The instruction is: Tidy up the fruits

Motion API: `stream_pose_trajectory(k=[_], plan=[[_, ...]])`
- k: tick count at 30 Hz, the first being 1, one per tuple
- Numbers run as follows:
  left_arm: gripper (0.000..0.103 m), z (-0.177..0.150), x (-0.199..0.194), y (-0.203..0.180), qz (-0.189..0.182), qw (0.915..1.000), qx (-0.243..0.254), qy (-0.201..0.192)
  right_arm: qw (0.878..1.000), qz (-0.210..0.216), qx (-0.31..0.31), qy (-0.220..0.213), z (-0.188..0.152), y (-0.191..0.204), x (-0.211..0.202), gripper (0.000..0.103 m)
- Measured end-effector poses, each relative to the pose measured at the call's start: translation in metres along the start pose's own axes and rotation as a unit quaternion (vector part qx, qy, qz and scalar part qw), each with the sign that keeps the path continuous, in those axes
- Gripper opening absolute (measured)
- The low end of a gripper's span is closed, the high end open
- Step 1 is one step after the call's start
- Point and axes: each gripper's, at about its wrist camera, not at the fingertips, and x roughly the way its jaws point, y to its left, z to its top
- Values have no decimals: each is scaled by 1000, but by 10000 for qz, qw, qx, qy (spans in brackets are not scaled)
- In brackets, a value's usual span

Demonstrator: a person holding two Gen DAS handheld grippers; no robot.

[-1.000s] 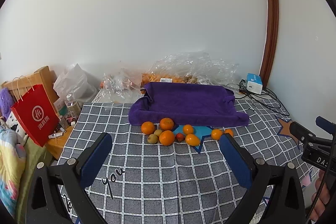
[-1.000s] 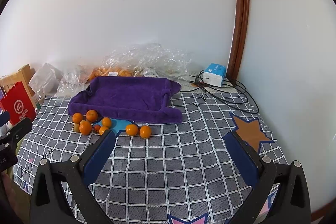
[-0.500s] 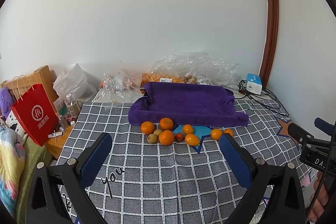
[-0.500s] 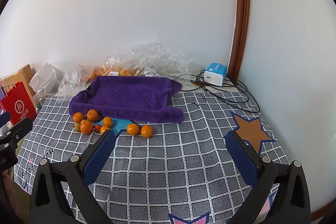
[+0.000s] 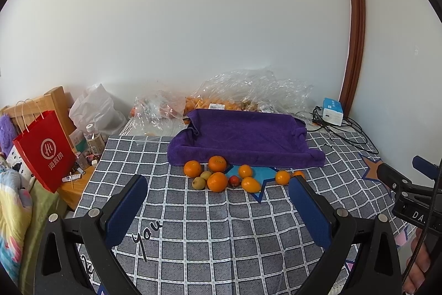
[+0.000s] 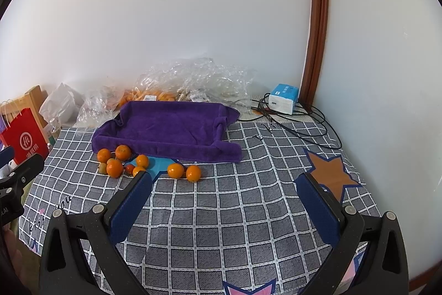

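Both grippers, left (image 5: 216, 191) and right (image 6: 223, 188), gape wide and empty, seemingly above the oranges (image 5: 217, 181).

Small oranges (image 5: 217, 181) clustered on checked cloth, just before purple towel-lined tray (image 5: 243, 137)
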Motion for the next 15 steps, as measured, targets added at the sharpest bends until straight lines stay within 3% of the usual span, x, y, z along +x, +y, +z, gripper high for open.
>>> stream_pose_trajectory(k=[15], plan=[[103,1,0,-1,-10,10000,-29,-10,10000,11,-11,-45,-1,1,-4,103]])
